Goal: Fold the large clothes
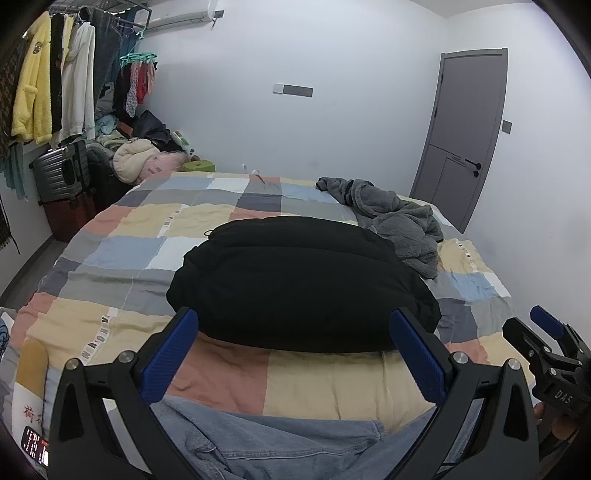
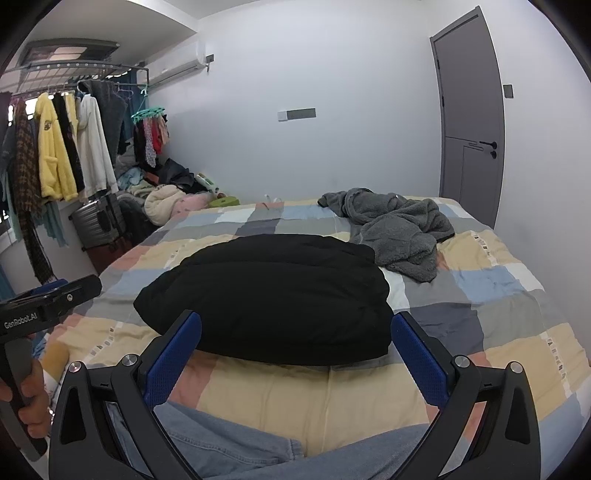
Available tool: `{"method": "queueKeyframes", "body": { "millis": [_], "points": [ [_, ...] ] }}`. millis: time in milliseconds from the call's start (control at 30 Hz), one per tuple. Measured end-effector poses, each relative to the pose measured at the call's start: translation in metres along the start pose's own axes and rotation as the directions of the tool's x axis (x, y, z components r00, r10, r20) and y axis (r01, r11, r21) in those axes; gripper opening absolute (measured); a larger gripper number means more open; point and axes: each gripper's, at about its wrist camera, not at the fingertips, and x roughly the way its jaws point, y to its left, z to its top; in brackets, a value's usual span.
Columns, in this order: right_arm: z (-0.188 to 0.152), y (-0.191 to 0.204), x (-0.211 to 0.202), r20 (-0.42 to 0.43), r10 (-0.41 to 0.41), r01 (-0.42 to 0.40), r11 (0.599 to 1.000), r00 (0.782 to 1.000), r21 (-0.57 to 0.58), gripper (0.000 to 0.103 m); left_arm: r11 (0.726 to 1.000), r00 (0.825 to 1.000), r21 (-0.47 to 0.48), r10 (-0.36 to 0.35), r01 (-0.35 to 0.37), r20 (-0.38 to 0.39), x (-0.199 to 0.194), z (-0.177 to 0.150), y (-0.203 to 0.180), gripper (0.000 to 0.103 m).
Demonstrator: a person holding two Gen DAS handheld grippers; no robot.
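Hovering low over the near edge of the bed, the left gripper point(image 1: 293, 345) has its blue-padded jaws spread wide with nothing between them; the right gripper point(image 2: 295, 349) is likewise spread and empty. In the left wrist view the right gripper appears at 4 o'clock; in the right wrist view the left gripper appears at 9 o'clock, its handle in the person's hand point(image 2: 31, 402).

Just beyond both sets of fingertips, toward 12 o'clock, lies the black garment point(image 1: 299, 280), folded into a thick, rounded bundle resting on the patchwork quilt point(image 1: 147, 218). The quilt, in squares of cream, pink, grey, blue and white, covers the whole bed. Blue denim point(image 1: 288, 443) fills the frame at 6 o'clock, beneath the grippers.

At 1 o'clock from the bundle, a crumpled grey fleece garment point(image 1: 399, 221) lies on the quilt, close to the bundle's far right corner.

Further out, a grey door point(image 1: 469, 133) stands at 2 o'clock in a plain white wall. At 10 o'clock a clothes rack point(image 1: 66, 77) holds hanging garments, yellow and white among them, above a grey suitcase point(image 1: 61, 173) and heaped clothing. An air conditioner point(image 1: 181, 16) is mounted at 11 o'clock.
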Motion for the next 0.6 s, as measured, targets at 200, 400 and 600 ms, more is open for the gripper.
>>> {"method": "queueKeyframes", "body": {
  "millis": [200, 400, 600],
  "points": [
    [-0.0011, -0.0016, -0.0006, 0.009, 0.0, 0.0, 1.0, 1.0, 0.006, 0.103, 1.0, 1.0, 0.007, 0.0, 0.0, -0.003, 0.0, -0.0001, 0.0002, 0.103],
    [-0.0032, -0.0017, -0.0011, 0.007, 0.003, -0.003, 1.0, 1.0, 0.008, 0.103, 1.0, 1.0, 0.011, 0.006, -0.006, 0.004, -0.0018, -0.0015, 0.0009, 0.103],
    [-0.0027, -0.0007, -0.0041, 0.018, 0.0, 0.0, 1.0, 1.0, 0.01, 0.103, 1.0, 1.0, 0.004, 0.002, -0.002, 0.0, -0.0044, -0.002, 0.0017, 0.103]
  ]
}}
